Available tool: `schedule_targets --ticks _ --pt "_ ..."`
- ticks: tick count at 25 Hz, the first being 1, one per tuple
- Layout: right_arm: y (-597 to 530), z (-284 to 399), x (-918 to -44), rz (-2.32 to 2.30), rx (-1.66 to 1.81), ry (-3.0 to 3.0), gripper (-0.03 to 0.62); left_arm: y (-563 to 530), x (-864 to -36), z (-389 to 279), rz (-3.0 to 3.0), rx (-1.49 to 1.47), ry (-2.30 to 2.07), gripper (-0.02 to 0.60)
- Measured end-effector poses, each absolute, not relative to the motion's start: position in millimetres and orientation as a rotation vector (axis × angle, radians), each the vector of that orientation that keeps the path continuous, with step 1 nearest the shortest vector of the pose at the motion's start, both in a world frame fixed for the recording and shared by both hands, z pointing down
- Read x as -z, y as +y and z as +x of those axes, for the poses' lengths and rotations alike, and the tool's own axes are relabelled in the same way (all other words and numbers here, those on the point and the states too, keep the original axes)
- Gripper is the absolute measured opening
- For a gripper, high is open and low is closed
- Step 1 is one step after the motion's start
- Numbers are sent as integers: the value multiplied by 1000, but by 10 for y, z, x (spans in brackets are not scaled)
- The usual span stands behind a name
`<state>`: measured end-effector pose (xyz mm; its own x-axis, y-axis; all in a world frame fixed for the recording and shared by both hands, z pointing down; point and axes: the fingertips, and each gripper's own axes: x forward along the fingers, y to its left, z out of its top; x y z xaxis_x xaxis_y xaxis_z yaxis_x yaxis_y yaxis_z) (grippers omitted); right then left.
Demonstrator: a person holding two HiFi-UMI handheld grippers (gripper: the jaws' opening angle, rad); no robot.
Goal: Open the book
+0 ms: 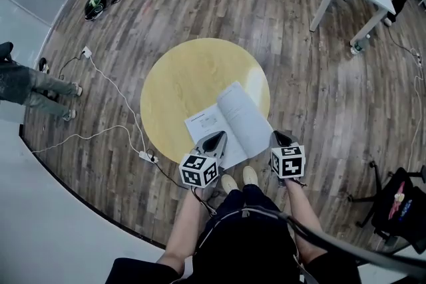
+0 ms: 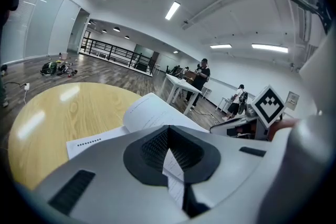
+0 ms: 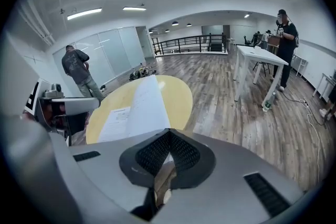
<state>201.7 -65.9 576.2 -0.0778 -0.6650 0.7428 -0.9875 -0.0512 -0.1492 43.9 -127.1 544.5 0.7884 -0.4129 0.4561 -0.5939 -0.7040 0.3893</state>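
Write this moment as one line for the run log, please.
book: open on round table, one page raised | left tool: shut, over the flat page | right tool: shut, beside the raised page's near edge

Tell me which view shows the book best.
Head view: nearly the whole book shows from above, lying open on the round table with one leaf curling up. Left gripper view catches only its pages from low down; right gripper view sees the raised leaf foreshortened.
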Motion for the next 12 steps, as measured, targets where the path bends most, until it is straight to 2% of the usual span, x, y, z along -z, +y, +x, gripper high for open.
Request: schedule_targets --ticks 12 --pt "-560 2497 -6470 1731 -1079 -1712 6 -1241 -5986 872 2412 -566 -689 -5"
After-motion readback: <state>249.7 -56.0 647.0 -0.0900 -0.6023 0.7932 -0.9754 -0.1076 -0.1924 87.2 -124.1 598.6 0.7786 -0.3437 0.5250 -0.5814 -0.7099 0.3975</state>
